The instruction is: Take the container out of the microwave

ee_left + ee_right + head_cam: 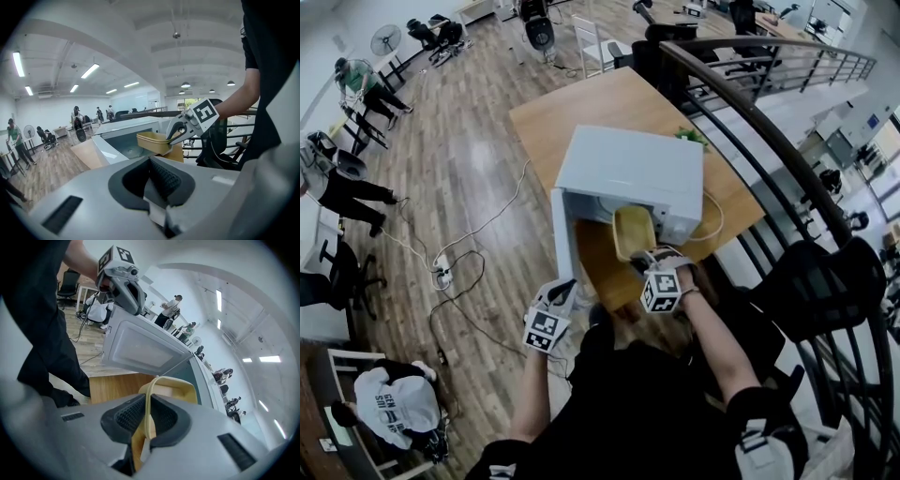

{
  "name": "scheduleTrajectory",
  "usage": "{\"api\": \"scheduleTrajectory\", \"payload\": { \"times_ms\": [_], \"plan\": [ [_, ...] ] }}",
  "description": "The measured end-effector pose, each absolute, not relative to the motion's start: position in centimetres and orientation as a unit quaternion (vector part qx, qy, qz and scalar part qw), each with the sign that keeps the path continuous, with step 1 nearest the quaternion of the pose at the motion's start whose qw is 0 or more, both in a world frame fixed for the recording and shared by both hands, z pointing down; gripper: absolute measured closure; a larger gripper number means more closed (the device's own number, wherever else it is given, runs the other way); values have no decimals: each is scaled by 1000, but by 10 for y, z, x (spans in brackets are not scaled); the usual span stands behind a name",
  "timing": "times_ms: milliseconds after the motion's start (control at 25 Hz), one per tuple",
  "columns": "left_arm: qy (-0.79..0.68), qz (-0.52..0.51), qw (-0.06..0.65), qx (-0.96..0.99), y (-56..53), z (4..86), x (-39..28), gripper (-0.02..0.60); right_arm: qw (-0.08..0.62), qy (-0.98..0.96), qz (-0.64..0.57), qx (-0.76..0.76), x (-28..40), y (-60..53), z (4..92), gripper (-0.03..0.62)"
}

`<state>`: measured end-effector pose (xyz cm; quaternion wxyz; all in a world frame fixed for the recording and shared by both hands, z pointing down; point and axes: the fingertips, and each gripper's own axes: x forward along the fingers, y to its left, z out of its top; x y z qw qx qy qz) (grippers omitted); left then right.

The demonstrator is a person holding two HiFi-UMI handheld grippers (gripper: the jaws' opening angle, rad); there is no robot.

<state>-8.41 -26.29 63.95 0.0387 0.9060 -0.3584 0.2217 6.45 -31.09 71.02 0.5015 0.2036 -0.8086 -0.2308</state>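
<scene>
A white microwave (628, 169) stands on a wooden table (591, 108), its door (562, 234) swung open to the left. A shallow yellow container (634, 231) sits in the door opening, partly outside it. My right gripper (659, 267) is shut on the container's near rim (149, 404), which shows between the pads. My left gripper (555, 302) hangs shut by the door's outer edge, with nothing between its pads (161, 176). From the left gripper view the container (152, 142) is lifted off the table in the right gripper (176, 136).
A black curved railing (769, 141) runs close on the right, with a black chair (825, 281) below it. Cables and a power strip (442, 274) lie on the wood floor to the left. Several people are at the far left. A cord (712, 220) trails from the microwave.
</scene>
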Motion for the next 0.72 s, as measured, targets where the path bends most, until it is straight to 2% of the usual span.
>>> {"api": "scheduleTrajectory", "payload": {
  "times_ms": [400, 720],
  "plan": [
    [-371, 166, 66, 911, -265, 639, -89, 580, 498, -809, -238, 204, 72, -296, 700, 564],
    [-381, 166, 64, 907, -265, 639, -90, 580, 491, -814, -239, 198, 71, -282, 697, 566]
  ]
}}
